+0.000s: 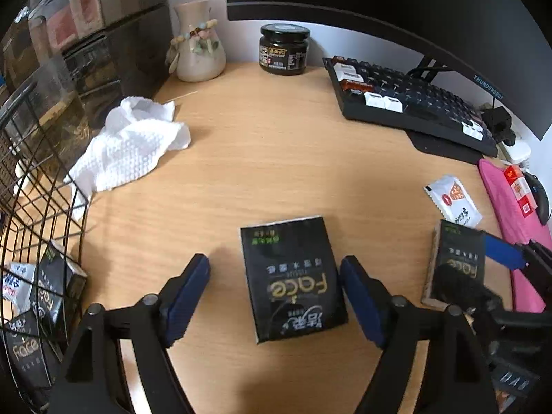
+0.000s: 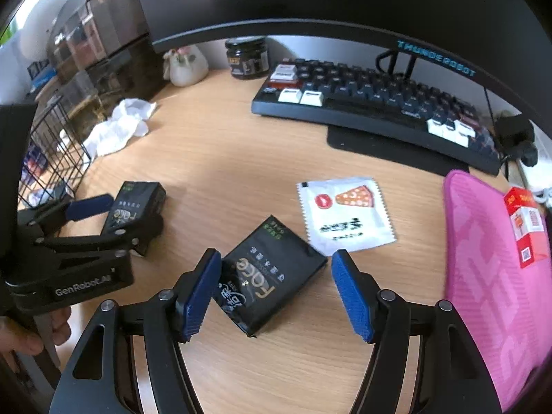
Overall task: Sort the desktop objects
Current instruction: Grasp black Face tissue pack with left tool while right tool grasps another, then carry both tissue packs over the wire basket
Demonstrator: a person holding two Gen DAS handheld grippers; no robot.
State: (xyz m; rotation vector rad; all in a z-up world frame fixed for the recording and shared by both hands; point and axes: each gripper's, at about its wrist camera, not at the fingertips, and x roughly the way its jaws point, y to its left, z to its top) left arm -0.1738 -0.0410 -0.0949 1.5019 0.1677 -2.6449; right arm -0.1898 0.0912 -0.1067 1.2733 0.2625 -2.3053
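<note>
Closest in, the left claw [image 1: 274,296] stands wide open around a black tissue pack [image 1: 293,279] lying flat on the desk [image 1: 276,145], one pad on each side and neither touching it. Just right of that pack, the right claw [image 2: 276,289] is also spread wide with nothing gripped; its left pad sits at the edge of a second black pack [image 2: 269,276], which lies skewed between the fingers. I'd worry about that one: closing on a skewed pack could pinch a corner and spin it out, or shove it into the white sachet [image 2: 345,214] just beyond. The two claws are near each other, so a careless swing could knock them together. Left of the first pack stands the wire basket [image 1: 45,207], already holding similar packs; a low carry might catch its rim. Farther back from the pack lie a crumpled white cloth [image 1: 131,145], the keyboard [image 1: 407,103], a dark jar [image 1: 283,50] and a vase [image 1: 198,45]
</note>
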